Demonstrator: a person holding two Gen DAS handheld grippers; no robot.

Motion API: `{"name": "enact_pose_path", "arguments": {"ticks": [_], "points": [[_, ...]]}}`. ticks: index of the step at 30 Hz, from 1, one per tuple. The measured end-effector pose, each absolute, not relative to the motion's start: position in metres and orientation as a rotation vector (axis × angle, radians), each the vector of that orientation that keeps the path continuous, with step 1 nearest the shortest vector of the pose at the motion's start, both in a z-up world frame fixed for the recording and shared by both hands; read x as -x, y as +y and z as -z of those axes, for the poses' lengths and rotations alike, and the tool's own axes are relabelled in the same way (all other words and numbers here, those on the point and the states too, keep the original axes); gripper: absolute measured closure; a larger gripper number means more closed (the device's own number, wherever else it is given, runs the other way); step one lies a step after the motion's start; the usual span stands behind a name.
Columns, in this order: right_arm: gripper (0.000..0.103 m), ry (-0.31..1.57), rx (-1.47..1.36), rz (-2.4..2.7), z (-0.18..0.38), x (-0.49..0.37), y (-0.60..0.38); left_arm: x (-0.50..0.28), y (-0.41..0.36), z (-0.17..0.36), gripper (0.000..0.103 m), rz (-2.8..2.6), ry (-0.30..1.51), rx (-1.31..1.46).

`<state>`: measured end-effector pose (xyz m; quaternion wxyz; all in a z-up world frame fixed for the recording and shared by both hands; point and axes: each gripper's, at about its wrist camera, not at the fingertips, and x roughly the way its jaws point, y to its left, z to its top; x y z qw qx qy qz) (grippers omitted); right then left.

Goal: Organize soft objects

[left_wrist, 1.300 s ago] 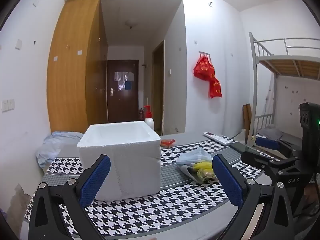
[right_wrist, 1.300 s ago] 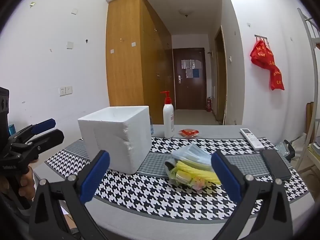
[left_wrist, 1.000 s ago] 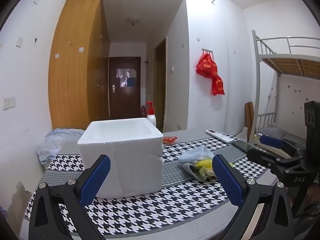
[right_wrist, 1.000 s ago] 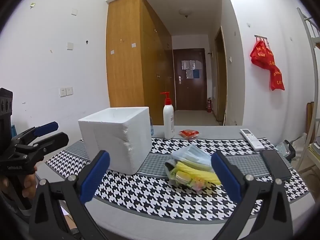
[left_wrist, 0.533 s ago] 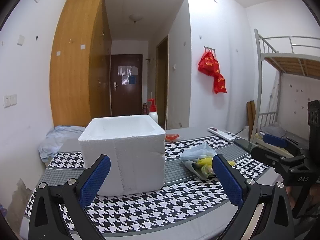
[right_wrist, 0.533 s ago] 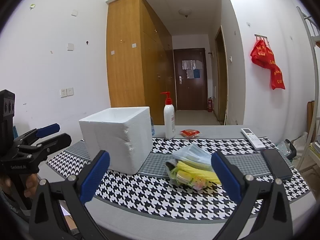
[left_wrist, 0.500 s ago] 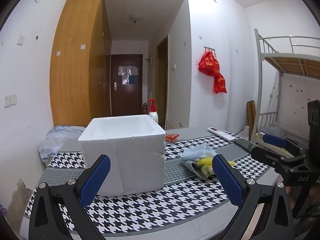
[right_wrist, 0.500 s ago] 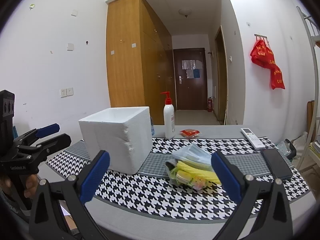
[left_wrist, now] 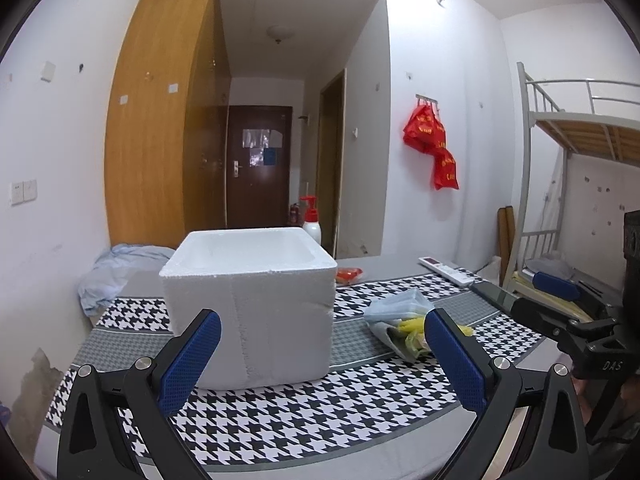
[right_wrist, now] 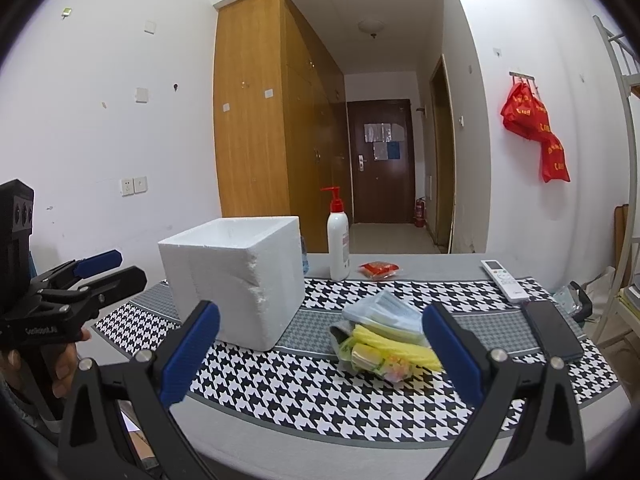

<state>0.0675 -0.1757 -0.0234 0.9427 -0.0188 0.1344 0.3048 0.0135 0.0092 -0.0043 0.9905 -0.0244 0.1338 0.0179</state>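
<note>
Foam box (left_wrist: pixel 256 296), one packet pile (right_wrist: pixel 384 336); both grippers' jaws apart, empty.

A dormitory room; metal bunk bed (left_wrist: pixel 576 120), wooden wardrobe (right_wrist: pixel 272 120), entry door (right_wrist: pixel 380 160).

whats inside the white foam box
From the left wrist view, the foam box is open-topped, and only bare white inner walls near the rim show. The front wall hides its floor, so whether anything lies at the bottom cannot be told.
</note>
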Motion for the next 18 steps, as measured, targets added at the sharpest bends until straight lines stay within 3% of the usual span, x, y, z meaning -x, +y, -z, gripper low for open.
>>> {"name": "enact_pose_path", "arguments": {"ticks": [18], "points": [[0.0,0.276,0.035,-0.621,0.0232,-0.0692,-0.1766,-0.0147,0.0035,0.0066,0.001,-0.019,0.273,0.029]]}}
